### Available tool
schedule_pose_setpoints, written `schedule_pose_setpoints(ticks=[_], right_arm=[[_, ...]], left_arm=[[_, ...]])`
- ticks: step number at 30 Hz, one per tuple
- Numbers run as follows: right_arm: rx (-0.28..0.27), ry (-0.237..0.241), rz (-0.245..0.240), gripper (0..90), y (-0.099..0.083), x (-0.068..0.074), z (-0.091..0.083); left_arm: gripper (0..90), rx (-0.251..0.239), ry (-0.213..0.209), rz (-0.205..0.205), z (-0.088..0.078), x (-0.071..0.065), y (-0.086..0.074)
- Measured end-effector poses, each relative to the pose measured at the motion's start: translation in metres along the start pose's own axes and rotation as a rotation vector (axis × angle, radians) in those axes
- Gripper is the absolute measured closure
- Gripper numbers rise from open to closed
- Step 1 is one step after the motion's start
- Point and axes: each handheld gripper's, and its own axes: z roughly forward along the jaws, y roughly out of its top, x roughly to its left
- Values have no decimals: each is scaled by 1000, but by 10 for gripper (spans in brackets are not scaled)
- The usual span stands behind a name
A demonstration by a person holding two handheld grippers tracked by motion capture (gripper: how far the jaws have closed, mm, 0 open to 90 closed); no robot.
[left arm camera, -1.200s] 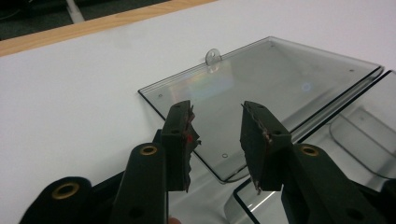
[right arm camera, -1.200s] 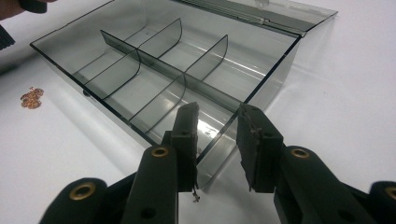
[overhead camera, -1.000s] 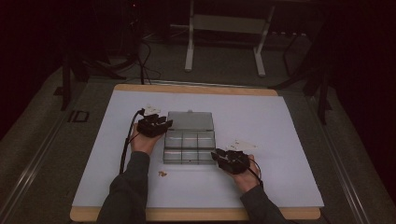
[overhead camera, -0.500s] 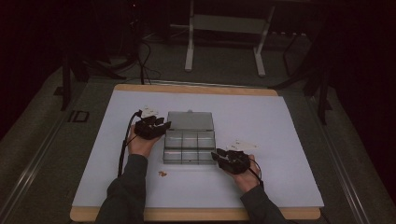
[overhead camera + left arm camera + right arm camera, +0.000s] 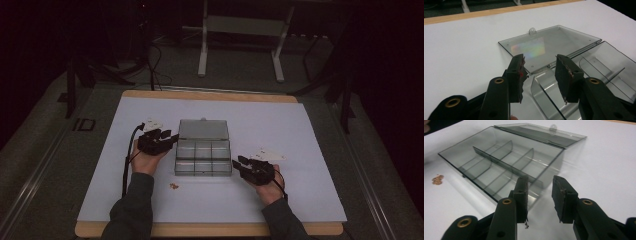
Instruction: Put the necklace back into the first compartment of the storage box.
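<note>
1. Clear smoky plastic forms the compartment box [image 5: 203, 159] at the middle of the white table [image 5: 300, 130], its lid [image 5: 203, 129] folded flat toward 12 o'clock.
2. At the box's 9 o'clock, the left gripper [image 5: 171, 138] has just been opening; its jaws stand apart with nothing between them.
3. At the box's 4 o'clock, the right gripper [image 5: 239, 162] has been opening too, jaws apart and empty, just beside the near corner.
4. Small coppery bits [image 5: 173, 186] lie at the box's 7 o'clock.
</note>
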Motion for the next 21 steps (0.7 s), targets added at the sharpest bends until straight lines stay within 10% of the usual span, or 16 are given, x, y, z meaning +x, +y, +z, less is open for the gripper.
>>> schedule_pose_setpoints(ticks=[21], right_arm=[[32,-138,-32,713,-22,-41,-20]], left_arm=[[576,2,3,25,-35,1,-23]])
